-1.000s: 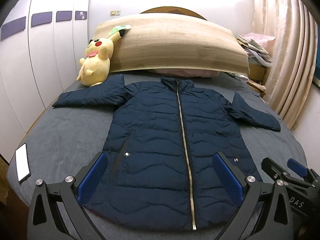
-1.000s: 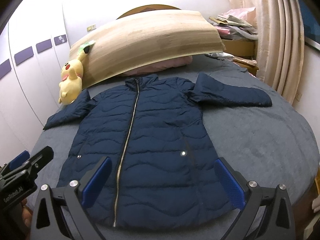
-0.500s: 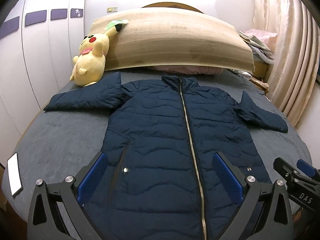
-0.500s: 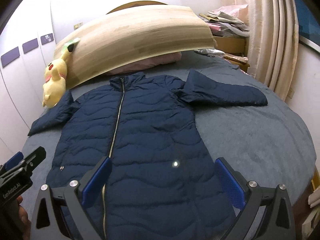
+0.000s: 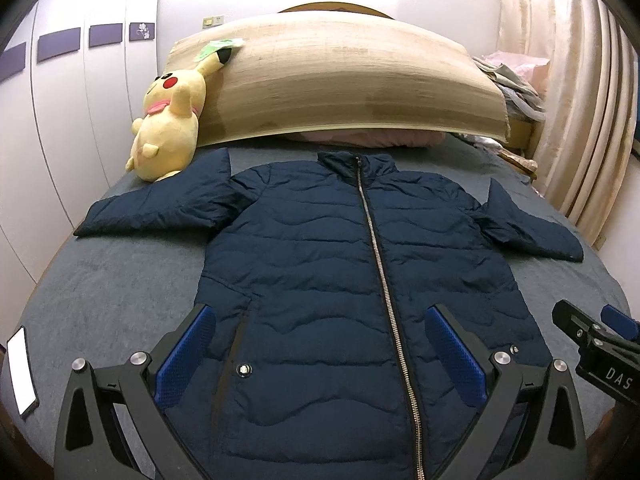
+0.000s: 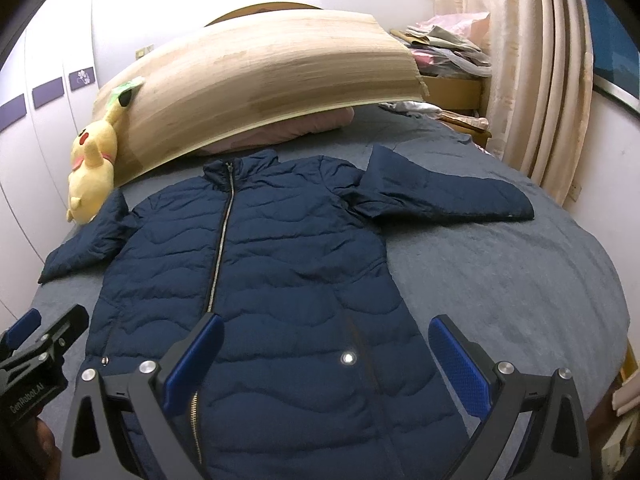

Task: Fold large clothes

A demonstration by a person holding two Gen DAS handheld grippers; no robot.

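Observation:
A navy quilted jacket (image 5: 340,280) (image 6: 256,276) lies flat and face up on the grey bed (image 5: 120,292), zipped shut, with both sleeves spread out sideways. My left gripper (image 5: 320,348) hovers open above the jacket's lower front, nothing between its blue pads. My right gripper (image 6: 324,360) hangs open over the lower right part of the jacket, near a pocket snap (image 6: 348,358). The right gripper's tip (image 5: 588,336) shows at the right edge of the left wrist view. The left gripper's tip (image 6: 44,340) shows at the left edge of the right wrist view.
A yellow plush toy (image 5: 168,124) leans on a bent wooden board (image 5: 340,80) at the head of the bed, beside the jacket's left sleeve. A white phone (image 5: 20,372) lies at the bed's left edge. Curtains (image 6: 532,80) and piled clutter (image 6: 444,48) stand at the right.
Both grippers have moved forward over the bed and the jacket's hem has dropped below the frame edge. The jacket has not moved. Both grippers stay open.

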